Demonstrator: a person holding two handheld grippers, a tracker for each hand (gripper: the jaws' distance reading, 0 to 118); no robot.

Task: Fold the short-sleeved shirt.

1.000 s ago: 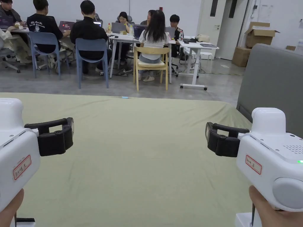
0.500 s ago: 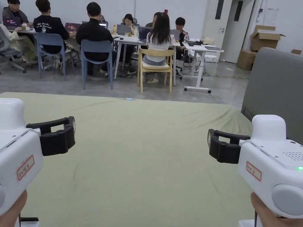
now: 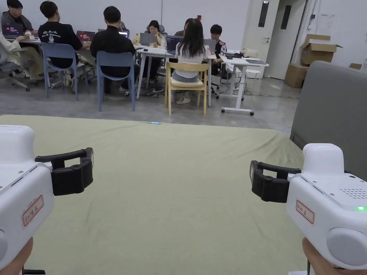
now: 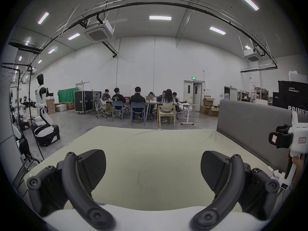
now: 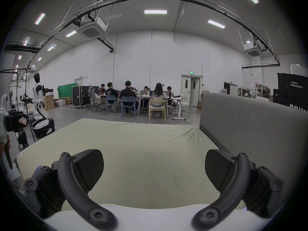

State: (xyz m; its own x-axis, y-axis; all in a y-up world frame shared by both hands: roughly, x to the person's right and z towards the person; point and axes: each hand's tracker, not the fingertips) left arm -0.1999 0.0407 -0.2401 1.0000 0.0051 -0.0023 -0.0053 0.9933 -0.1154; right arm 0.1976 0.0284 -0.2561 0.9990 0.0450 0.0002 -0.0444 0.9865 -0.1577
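Your left gripper (image 4: 153, 171) and right gripper (image 5: 154, 169): each held above the green sheet (image 3: 172, 200), jaws spread wide, gripping nothing. The shirt's whereabouts cannot be told. Grey panel (image 3: 333, 107) stands at your right.

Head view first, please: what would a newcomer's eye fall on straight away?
Two white handheld tongs, left tongs and right tongs, are held low at either side over a broad green sheet, both open. Beyond its far edge, people sit at white desks; a grey panel stands at right.
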